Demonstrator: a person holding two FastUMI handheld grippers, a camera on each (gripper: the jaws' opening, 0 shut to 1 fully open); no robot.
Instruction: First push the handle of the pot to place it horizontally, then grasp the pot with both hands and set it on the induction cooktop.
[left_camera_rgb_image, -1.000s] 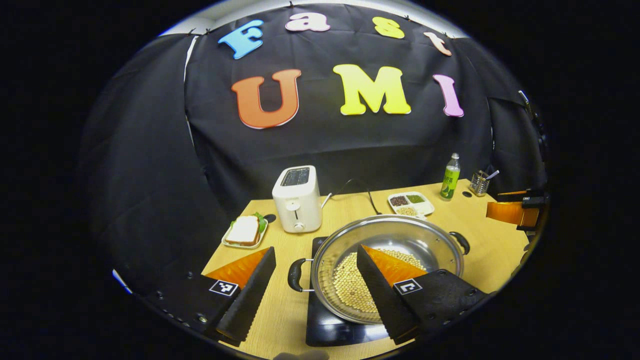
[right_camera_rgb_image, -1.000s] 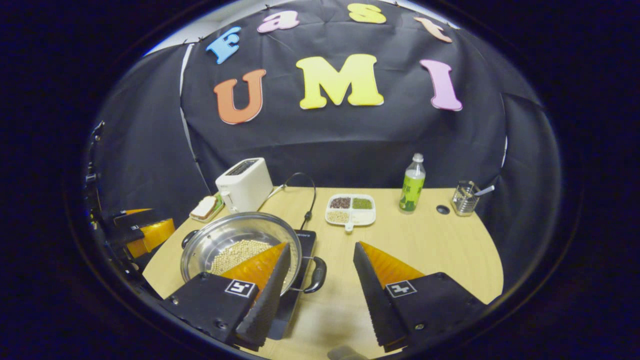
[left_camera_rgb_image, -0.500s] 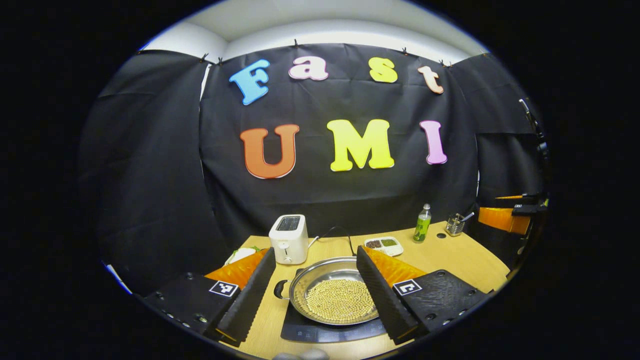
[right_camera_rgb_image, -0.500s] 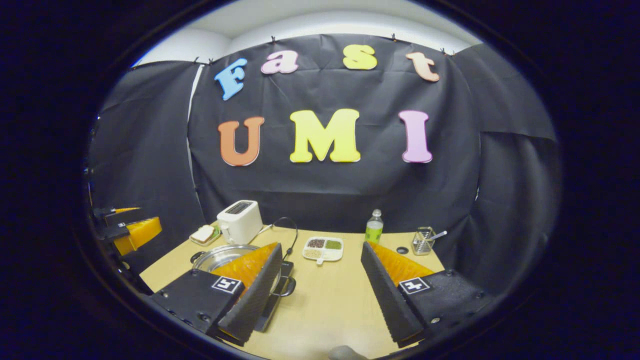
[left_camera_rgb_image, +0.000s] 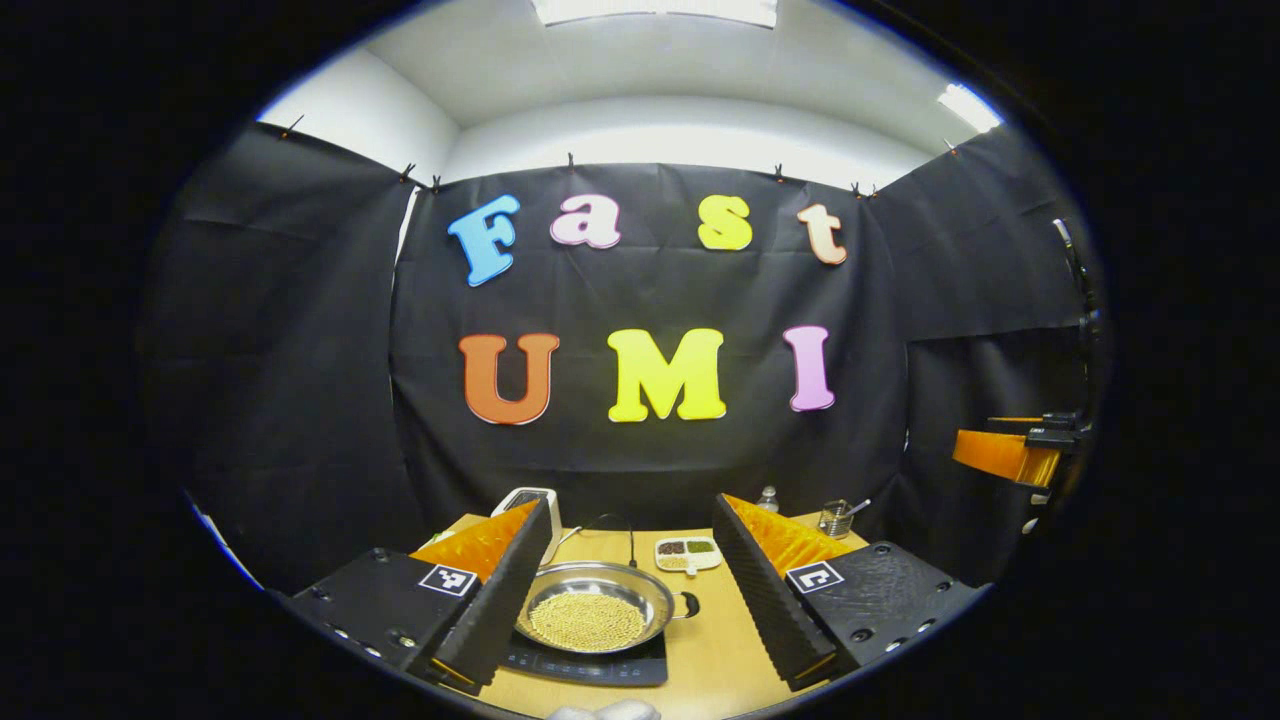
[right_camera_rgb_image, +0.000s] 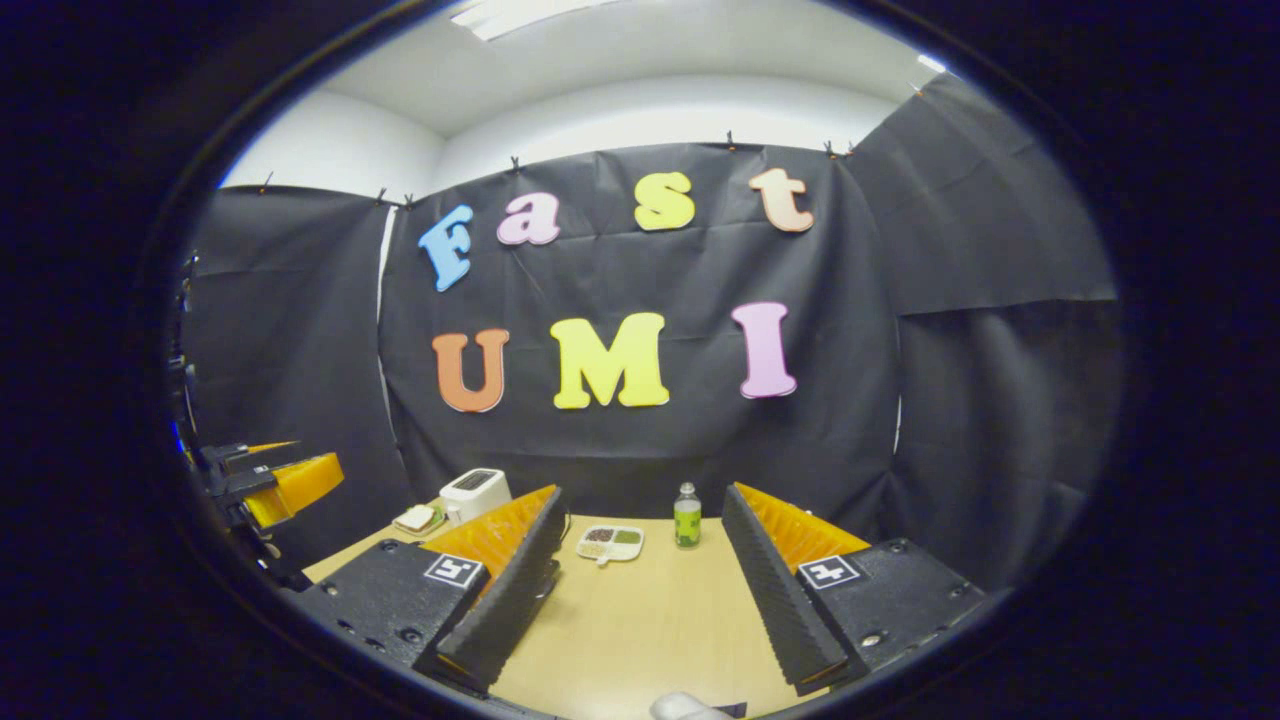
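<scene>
A steel pot (left_camera_rgb_image: 595, 615) with pale beans in it sits on the black induction cooktop (left_camera_rgb_image: 600, 668), one black handle (left_camera_rgb_image: 690, 604) pointing right. My left gripper (left_camera_rgb_image: 630, 503) is open, held well back from and above the pot, with nothing between its fingers. My right gripper (right_camera_rgb_image: 640, 492) is also open and holds nothing, over bare table (right_camera_rgb_image: 640, 620). In the left gripper view the right gripper (left_camera_rgb_image: 1010, 452) hangs in the air at the far right. The left gripper (right_camera_rgb_image: 280, 475) appears at the far left of the right gripper view.
At the back of the wooden table (left_camera_rgb_image: 720, 640) stand a white toaster (right_camera_rgb_image: 475, 493), a sandwich plate (right_camera_rgb_image: 418, 518), a divided tray of grains (right_camera_rgb_image: 610, 540), a green bottle (right_camera_rgb_image: 686, 518) and a wire cup (left_camera_rgb_image: 835, 518). A cable runs behind the cooktop.
Both grippers have drawn back and risen away from the pot, staying open. The pot stays on the cooktop and now looks small and distant.
</scene>
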